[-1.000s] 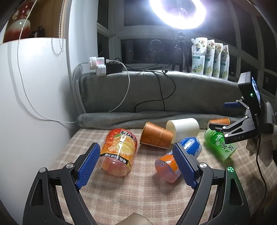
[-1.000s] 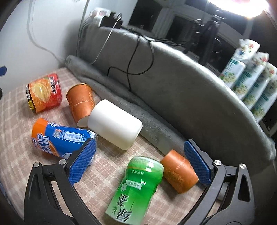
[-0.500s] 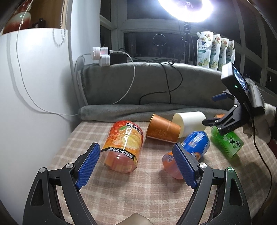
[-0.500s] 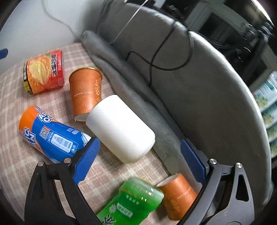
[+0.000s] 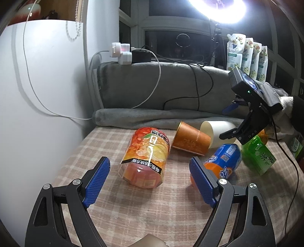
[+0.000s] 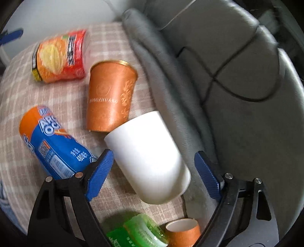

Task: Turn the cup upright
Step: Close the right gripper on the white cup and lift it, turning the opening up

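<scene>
Right tongs [image 6: 153,167] now straddle sideways white cup [image 6: 150,157].

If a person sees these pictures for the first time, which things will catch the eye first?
Probably the bright ring light glaring above the grey cushion at the back. Next, the white cup lying on its side on the checked cloth, framed by the open right gripper. Around it lie colourful fallen things: an orange paper cup, a blue-and-orange bottle and a red-orange can.

Orange-label bottle [image 5: 145,159] lies on checked cloth [image 5: 152,209]; blue bottle [image 6: 53,144] nearby.
</scene>
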The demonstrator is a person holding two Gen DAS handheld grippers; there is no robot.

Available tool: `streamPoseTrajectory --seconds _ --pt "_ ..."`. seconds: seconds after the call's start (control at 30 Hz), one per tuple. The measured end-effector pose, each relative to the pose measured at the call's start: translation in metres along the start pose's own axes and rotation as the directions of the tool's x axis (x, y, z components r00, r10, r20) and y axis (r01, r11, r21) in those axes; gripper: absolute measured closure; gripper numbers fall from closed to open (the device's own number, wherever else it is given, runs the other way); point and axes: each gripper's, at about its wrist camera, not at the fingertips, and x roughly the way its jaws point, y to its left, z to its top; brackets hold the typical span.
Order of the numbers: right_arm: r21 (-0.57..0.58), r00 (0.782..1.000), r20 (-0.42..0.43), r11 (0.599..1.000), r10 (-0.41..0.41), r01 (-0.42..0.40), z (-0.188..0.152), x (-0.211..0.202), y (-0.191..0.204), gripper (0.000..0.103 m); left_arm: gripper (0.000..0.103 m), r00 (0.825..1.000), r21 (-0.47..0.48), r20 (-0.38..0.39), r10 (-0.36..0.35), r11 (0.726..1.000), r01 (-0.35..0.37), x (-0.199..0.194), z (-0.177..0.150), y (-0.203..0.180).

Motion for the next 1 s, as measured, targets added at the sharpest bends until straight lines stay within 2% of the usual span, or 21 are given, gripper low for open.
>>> streamPoseTrajectory --seconds 0.23,0.5,0.77,1.0 --pt "0.027 0.998 -0.001 0.997 0.07 -0.07 0.009 0.02 -0.008 0.02 0.017 1.0 -0.016 -0.011 0.011 1.0 -0.011 0.008 0.0 0.006" --pt "0.065 0.999 0.027 0.997 0.04 -0.042 0.008 0.008 -0.013 0.021 0.017 1.0 -0.019 -0.016 0.006 1.0 -0.006 0.011 0.001 0.005" --pt "0.167 0.993 0.114 0.986 -0.019 -0.001 -0.014 -0.032 -0.019 0.024 0.017 1.0 -0.017 -0.003 -0.001 1.0 0.001 0.005 0.001 0.004" --pt "0.247 0.974 0.219 0.969 -0.062 0.006 -0.024 -0.087 -0.004 0.024 0.017 1.0 -0.011 0.027 -0.008 1.0 0.009 -0.012 0.001 0.001"
